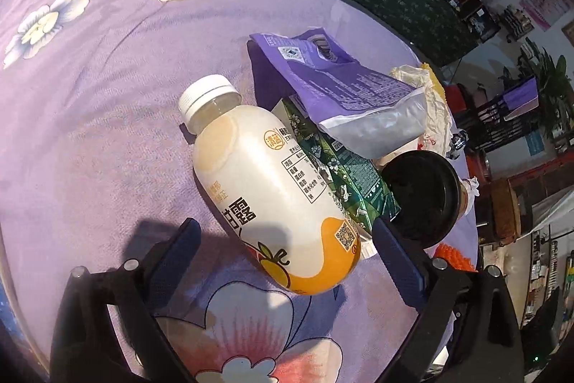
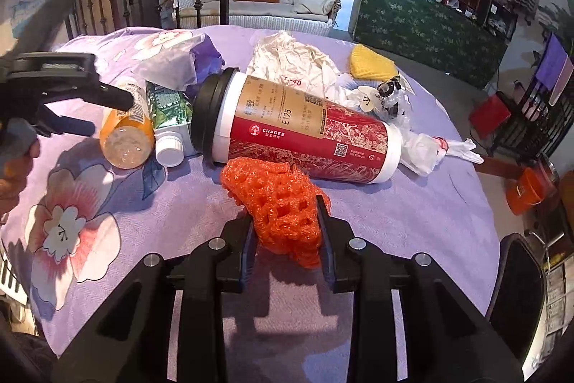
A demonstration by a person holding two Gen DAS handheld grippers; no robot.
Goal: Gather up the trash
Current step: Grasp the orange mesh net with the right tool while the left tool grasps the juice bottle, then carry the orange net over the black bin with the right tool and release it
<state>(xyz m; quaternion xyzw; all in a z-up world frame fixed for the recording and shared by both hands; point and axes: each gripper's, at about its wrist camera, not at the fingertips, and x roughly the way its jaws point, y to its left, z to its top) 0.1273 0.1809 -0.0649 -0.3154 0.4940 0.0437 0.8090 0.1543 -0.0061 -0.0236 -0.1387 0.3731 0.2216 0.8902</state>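
Note:
A white and orange drink bottle (image 1: 272, 189) with a white cap lies on the purple flowered tablecloth (image 1: 89, 131). My left gripper (image 1: 283, 239) is open, one finger on each side of the bottle's base, pads clear of it. The right wrist view shows that same bottle (image 2: 125, 128) with the left gripper (image 2: 104, 113) around it. My right gripper (image 2: 287, 232) is shut on an orange foam net (image 2: 283, 203), pads pressed into both its sides. The same net (image 1: 453, 255) peeks out at the table's right edge.
A red and white paper cup (image 2: 305, 135) with a black lid (image 1: 423, 196) lies on its side behind the net. A green carton (image 1: 344, 174), purple snack bag (image 1: 340, 85), crumpled white paper (image 2: 294, 60), yellow foam net (image 2: 371, 63) and white plastic bag (image 2: 423, 149) crowd around it.

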